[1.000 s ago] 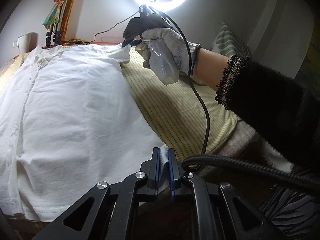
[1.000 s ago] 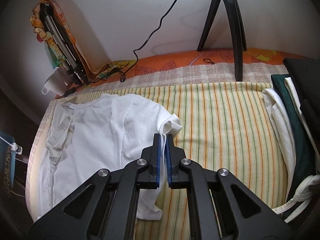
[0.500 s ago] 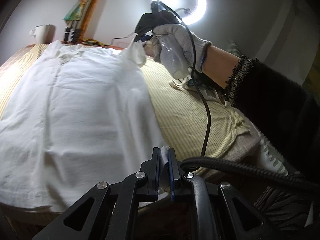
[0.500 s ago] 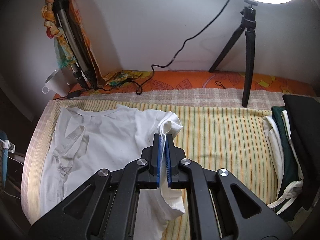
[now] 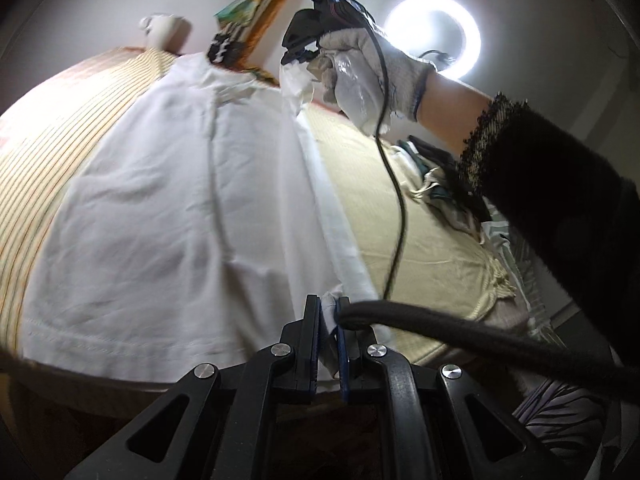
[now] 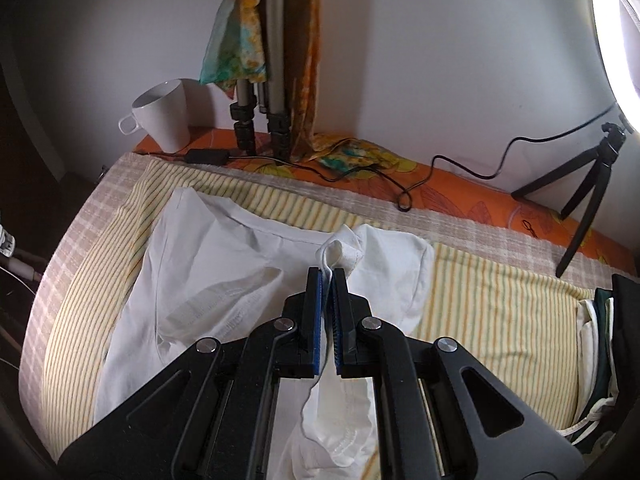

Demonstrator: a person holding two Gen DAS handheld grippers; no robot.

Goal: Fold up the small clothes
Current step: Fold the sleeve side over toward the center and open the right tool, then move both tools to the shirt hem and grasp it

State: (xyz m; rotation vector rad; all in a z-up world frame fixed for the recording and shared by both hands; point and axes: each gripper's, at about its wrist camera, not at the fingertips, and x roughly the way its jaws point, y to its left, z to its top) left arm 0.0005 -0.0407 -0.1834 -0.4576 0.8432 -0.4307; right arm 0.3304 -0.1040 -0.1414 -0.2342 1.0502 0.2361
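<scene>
A white T-shirt (image 5: 180,208) lies spread on the striped bed cover (image 5: 420,208). My left gripper (image 5: 329,312) is shut on the shirt's near hem corner. My right gripper (image 6: 327,276) is shut on the shirt's right sleeve edge and holds it lifted above the shirt (image 6: 224,264). In the left wrist view the right gripper (image 5: 296,60) is up at the far end, held by a gloved hand, with the sleeve hanging from it. The shirt's right side is raised between the two grippers.
A white mug (image 6: 162,114), tripod legs (image 6: 260,120) with a colourful cloth, and a cable (image 6: 360,172) stand along the far wall. A ring light on a small tripod (image 6: 588,184) is at the far right. A stack of folded clothes (image 6: 600,340) lies at the right edge.
Both grippers have lifted and swung leftwards with the shirt's right edge. The sleeve now hangs over the shirt's chest instead of beside it.
</scene>
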